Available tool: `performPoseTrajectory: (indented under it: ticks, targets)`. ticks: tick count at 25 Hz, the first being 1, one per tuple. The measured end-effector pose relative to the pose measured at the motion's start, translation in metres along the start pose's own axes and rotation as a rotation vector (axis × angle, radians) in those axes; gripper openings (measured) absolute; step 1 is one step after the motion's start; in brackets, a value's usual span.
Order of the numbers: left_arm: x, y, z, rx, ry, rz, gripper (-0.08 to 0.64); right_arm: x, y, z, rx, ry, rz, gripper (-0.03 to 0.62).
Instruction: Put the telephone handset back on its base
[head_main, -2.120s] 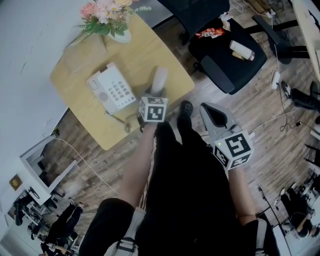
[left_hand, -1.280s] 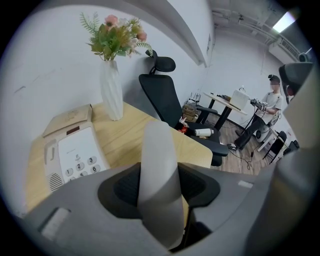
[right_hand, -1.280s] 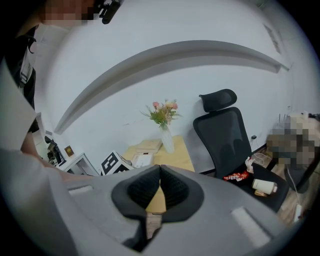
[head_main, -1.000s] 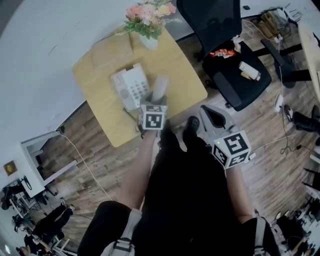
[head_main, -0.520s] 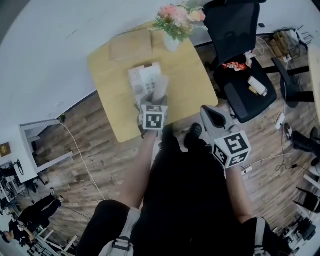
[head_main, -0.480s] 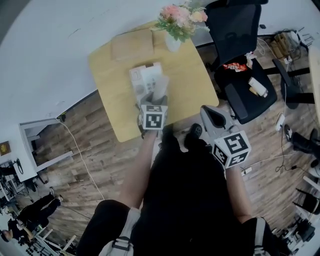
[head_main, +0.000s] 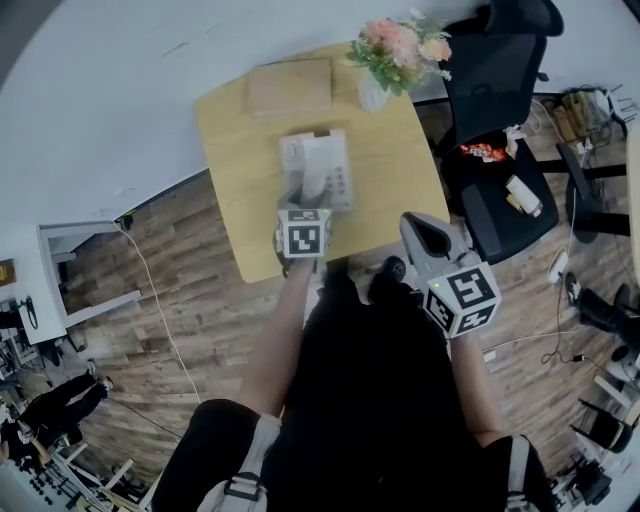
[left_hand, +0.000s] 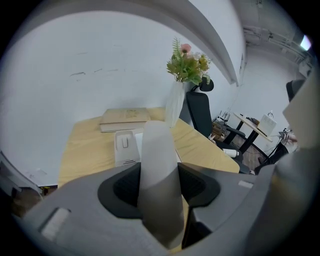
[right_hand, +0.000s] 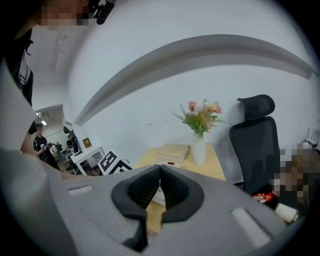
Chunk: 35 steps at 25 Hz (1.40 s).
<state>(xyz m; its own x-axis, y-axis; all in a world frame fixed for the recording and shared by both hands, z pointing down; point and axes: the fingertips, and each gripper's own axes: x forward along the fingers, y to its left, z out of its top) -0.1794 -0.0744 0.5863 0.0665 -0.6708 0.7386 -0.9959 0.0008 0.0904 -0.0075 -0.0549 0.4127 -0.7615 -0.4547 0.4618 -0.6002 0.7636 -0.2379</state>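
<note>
Your left gripper (head_main: 306, 203) pinches the handset (head_main: 317, 168) by the base (head_main: 341, 181); your right gripper (head_main: 418, 228) is pressed together with nothing in it

A light wooden table (head_main: 395, 170) stands against a white wall (head_main: 100, 90) on a wood-plank floor (head_main: 180, 300), with a black office chair (head_main: 500, 70) beside it.

Head view overhead, steeply down, left gripper view close over table (head_main: 240, 150), right farther back, all sharing flowers (head_main: 400, 45)
</note>
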Motion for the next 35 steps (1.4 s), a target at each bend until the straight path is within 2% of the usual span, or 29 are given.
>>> performPoseTrajectory:
  ticks: [16, 26, 35]
  targets:
    - [0.014, 0.049, -0.006, -0.171, -0.021, 0.091, 0.212, 0.036, 0.008, 0.010, -0.047, 0.058, 0.065, 0.005]
    - [0.025, 0.069, -0.009, -0.232, -0.020, 0.140, 0.212, 0.053, 0.010, 0.013, -0.062, 0.094, 0.092, 0.005]
    - [0.035, 0.075, -0.005, -0.246, -0.021, 0.161, 0.212, 0.059, 0.006, 0.011, -0.060, 0.110, 0.097, 0.005]
